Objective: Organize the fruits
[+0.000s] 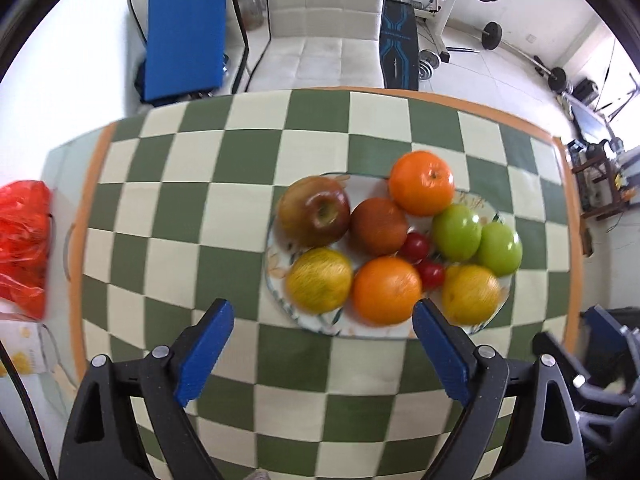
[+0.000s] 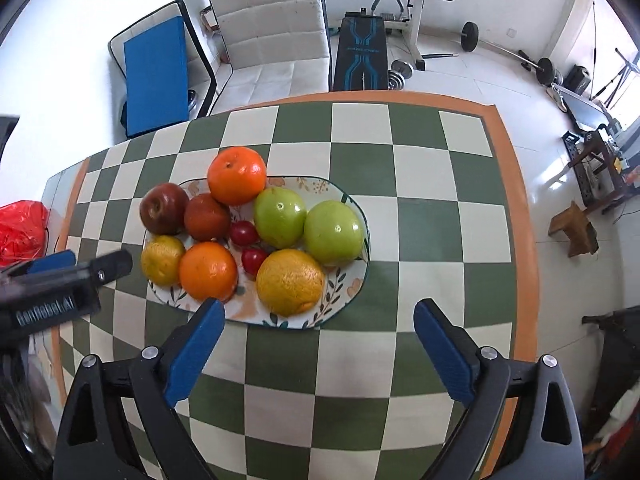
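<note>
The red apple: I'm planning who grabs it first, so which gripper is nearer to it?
Left. The left gripper hovers open just short of the plate's near-left rim, close below the red apple. The right gripper hangs open further back, off to the apple's right.

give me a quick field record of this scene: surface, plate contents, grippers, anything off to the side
surface: checked cloth with orange border
plate: oval, floral, holds all the fruit
red apple: far left of plate
dark fruit: beside the red apple
oranges: one at the far rim, one near
green apples: two, touching
yellow citrus: two
small red fruits: two in the middle
left hand-held gripper: open, empty
right hand-held gripper: open, empty
side: red bag off the left edge
</note>
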### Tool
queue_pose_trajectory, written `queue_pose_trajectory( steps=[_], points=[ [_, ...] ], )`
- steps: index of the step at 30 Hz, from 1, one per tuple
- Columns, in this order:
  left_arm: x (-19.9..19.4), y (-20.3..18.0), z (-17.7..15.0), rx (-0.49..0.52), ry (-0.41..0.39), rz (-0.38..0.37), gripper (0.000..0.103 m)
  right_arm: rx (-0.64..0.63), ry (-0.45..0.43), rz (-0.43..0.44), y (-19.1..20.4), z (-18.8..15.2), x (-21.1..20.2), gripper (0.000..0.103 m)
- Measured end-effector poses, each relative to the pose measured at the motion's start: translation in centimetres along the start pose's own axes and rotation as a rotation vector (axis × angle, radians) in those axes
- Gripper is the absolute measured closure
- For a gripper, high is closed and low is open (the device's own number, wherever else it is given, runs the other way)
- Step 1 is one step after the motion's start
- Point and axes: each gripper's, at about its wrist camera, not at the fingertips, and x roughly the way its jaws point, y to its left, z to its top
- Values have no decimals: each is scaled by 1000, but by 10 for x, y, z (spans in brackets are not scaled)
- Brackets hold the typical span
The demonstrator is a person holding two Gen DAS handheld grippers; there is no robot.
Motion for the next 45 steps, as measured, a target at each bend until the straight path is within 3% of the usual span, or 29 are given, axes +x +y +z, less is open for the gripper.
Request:
queue_pose_trajectory(
  steps=[7, 13, 32, 45],
  points=[
    [-23, 5, -28, 10, -44, 1, 11, 28, -37, -27, 5, -15, -29, 5],
    [-66, 8, -47, 24, -132, -2, 11, 46, -107, -41, 6, -34, -75, 5],
    [-226, 24, -153, 57, -384, -69, 11, 13, -370, -43, 34, -143, -265, 5],
    [-276, 25, -198, 60, -450, -97, 11, -10, -463, -16, 45, -188, -341, 5]
  ],
)
